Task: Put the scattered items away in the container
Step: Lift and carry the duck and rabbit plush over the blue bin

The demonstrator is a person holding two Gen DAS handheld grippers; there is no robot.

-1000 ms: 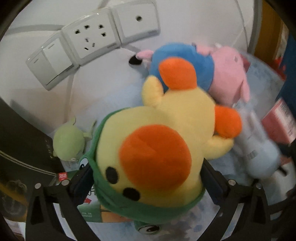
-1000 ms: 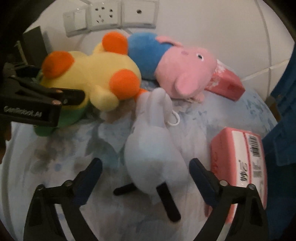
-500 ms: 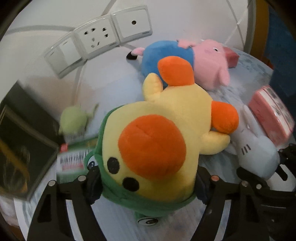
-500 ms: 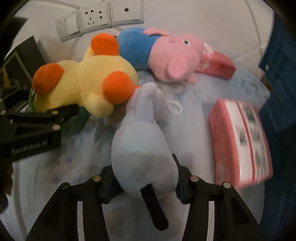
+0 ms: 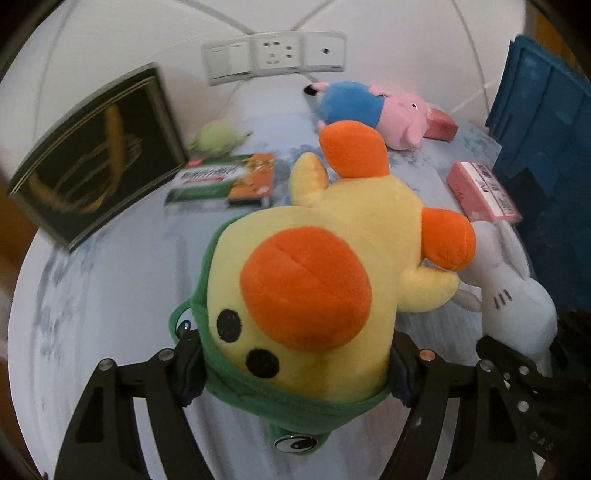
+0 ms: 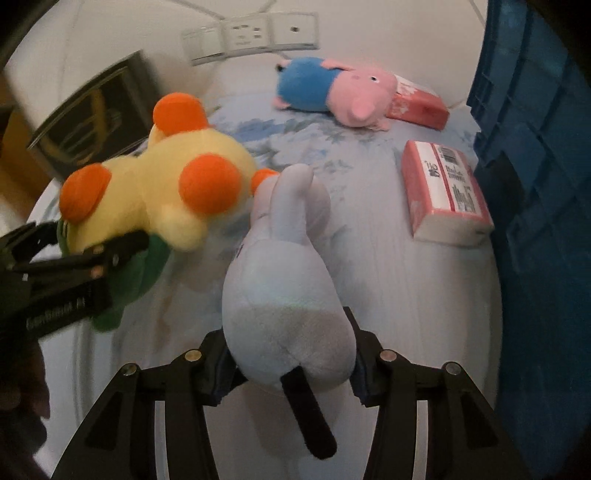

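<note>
Fuzzy matt plush covers the yellow duck [image 5: 332, 266] and white toy [image 6: 284, 295]; the blue crate [image 6: 535, 184] is hard plastic, the black book [image 5: 99, 162] glossy.

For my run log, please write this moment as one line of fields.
left gripper: shut on yellow duck plush | right gripper: shut on white plush | blue bin: at right, nothing dropped in yet

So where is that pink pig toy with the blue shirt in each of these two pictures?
Left wrist view: the pink pig toy lies at upper right of centre, beyond the yellow duck plush, near the wall.
Right wrist view: the pig lies at top centre-right, its head beside a red packet.
Shared landmark: the white wall sockets, just above the pig.
</note>
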